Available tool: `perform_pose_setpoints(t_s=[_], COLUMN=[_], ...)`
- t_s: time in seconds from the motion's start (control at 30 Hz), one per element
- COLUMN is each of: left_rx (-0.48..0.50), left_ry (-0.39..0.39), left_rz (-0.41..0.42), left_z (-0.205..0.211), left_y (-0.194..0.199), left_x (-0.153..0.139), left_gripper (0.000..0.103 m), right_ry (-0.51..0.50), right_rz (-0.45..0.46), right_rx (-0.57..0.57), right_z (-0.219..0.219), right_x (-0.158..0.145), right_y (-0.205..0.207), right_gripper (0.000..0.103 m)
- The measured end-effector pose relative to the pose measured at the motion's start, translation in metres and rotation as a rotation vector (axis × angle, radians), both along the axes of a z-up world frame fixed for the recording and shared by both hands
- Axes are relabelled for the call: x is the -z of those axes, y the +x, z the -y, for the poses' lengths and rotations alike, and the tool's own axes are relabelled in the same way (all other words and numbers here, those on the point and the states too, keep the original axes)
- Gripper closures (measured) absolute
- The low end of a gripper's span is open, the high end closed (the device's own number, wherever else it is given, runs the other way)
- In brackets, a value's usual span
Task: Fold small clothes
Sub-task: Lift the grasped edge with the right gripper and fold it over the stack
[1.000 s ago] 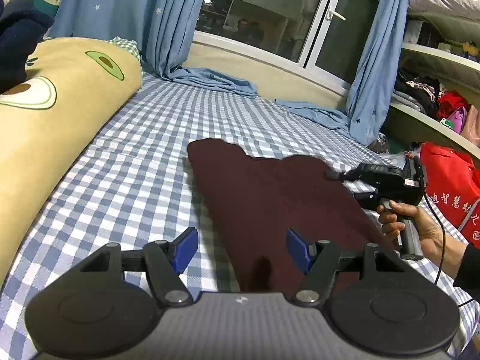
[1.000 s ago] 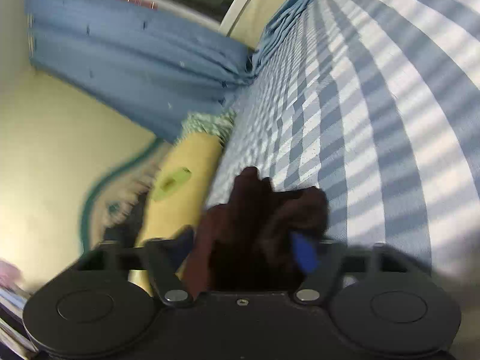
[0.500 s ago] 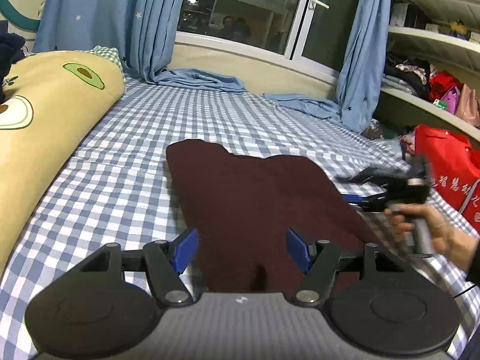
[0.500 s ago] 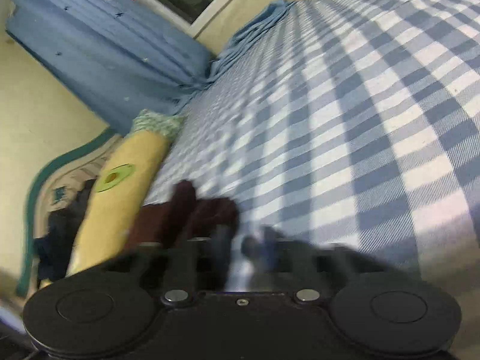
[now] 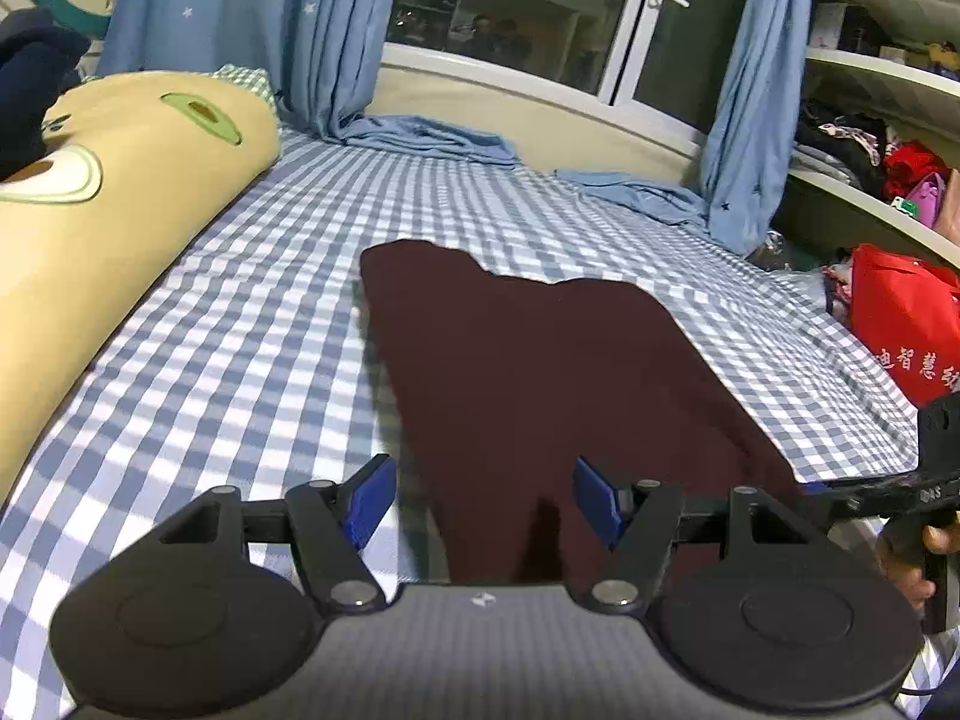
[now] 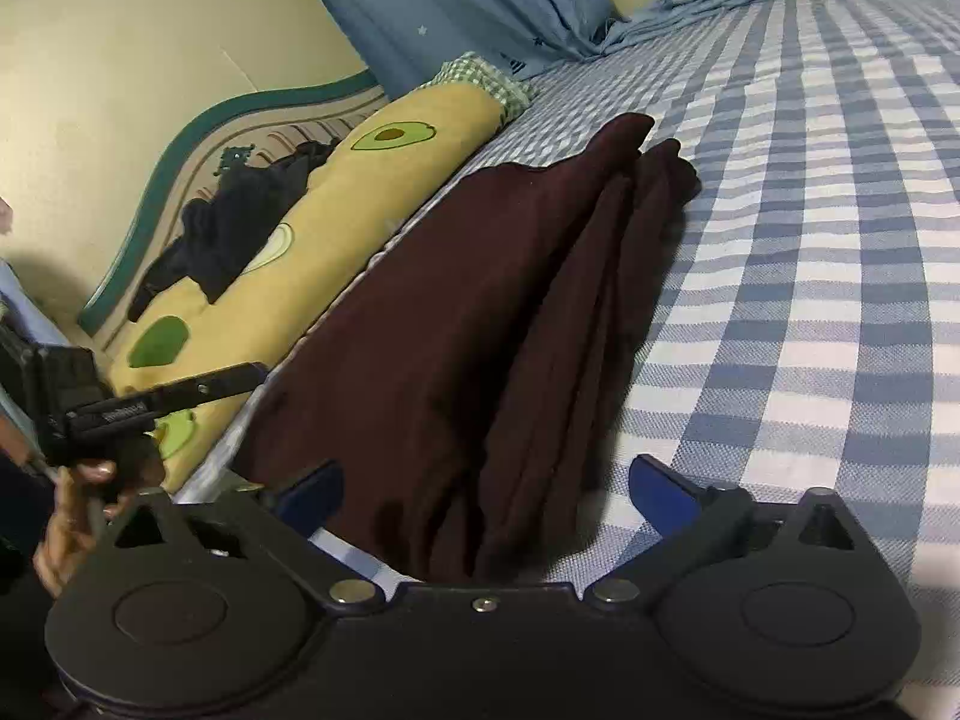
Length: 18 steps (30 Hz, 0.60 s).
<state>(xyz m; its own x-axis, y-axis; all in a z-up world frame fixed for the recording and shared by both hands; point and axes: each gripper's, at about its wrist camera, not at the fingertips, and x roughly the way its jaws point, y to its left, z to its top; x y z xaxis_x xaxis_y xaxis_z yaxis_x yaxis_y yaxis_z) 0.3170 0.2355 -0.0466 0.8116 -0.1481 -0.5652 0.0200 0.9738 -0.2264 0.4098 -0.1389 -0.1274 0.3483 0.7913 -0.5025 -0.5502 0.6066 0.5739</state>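
Note:
A dark maroon garment lies folded lengthwise into a long strip on the blue-and-white checked bed. My left gripper is open and empty, hovering over the garment's near end. My right gripper is open and empty, straddling the garment's near end, whose layered folds show along the right edge. Each gripper shows in the other's view: the right one at the garment's right near corner, the left one at the left.
A long yellow avocado-print pillow lies along the bed's left side with dark clothing on it. Blue curtains and a window are at the far end. A red bag and shelves stand right of the bed.
My right gripper let go of the garment's far part, opened and drew back to the near right corner. The garment now lies flat. My left gripper stayed open and nearly still.

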Motion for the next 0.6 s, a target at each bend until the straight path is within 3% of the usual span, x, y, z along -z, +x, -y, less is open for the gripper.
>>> perform_pose_setpoints(t_s=[0.07,0.13,0.2,0.27,0.33,0.4,0.43,0.47,0.5,0.6], left_rx=[-0.011,-0.011,-0.013,-0.014,-0.013,-0.011,-0.01,-0.005,-0.003,-0.001], left_ry=[0.0,-0.001,0.003,0.004,0.005,0.012,0.015,0.022,0.042,0.103], left_rz=[-0.004,0.003,0.005,-0.006,-0.017,-0.014,-0.009,-0.002,0.009,0.027], left_z=[-0.002,-0.003,-0.003,-0.004,-0.003,0.0,0.001,0.004,0.008,0.019], left_y=[-0.001,-0.005,-0.006,-0.004,-0.003,-0.004,-0.005,-0.007,-0.009,-0.012], left_x=[0.0,-0.003,-0.003,-0.001,0.002,0.001,-0.001,-0.003,-0.005,-0.009], left_gripper=[0.033,0.032,0.03,0.03,0.03,0.03,0.03,0.028,0.024,0.022], right_ry=[0.087,0.228,0.297,0.341,0.251,0.209,0.16,0.12,0.087,0.057], right_rz=[-0.077,-0.114,-0.134,-0.201,-0.207,-0.183,-0.164,-0.135,-0.091,0.033], right_rx=[0.035,0.075,0.11,0.164,0.191,0.18,0.164,0.168,0.186,0.168], right_z=[0.006,0.02,0.025,0.033,0.031,0.029,0.027,0.027,0.028,0.026], right_x=[0.007,0.013,0.014,0.027,0.041,0.031,0.022,0.014,0.004,-0.027], right_y=[0.002,0.003,-0.003,-0.008,-0.01,-0.013,-0.014,-0.019,-0.025,-0.037], right_gripper=[0.064,0.07,0.077,0.078,0.079,0.065,0.06,0.048,0.044,0.044])
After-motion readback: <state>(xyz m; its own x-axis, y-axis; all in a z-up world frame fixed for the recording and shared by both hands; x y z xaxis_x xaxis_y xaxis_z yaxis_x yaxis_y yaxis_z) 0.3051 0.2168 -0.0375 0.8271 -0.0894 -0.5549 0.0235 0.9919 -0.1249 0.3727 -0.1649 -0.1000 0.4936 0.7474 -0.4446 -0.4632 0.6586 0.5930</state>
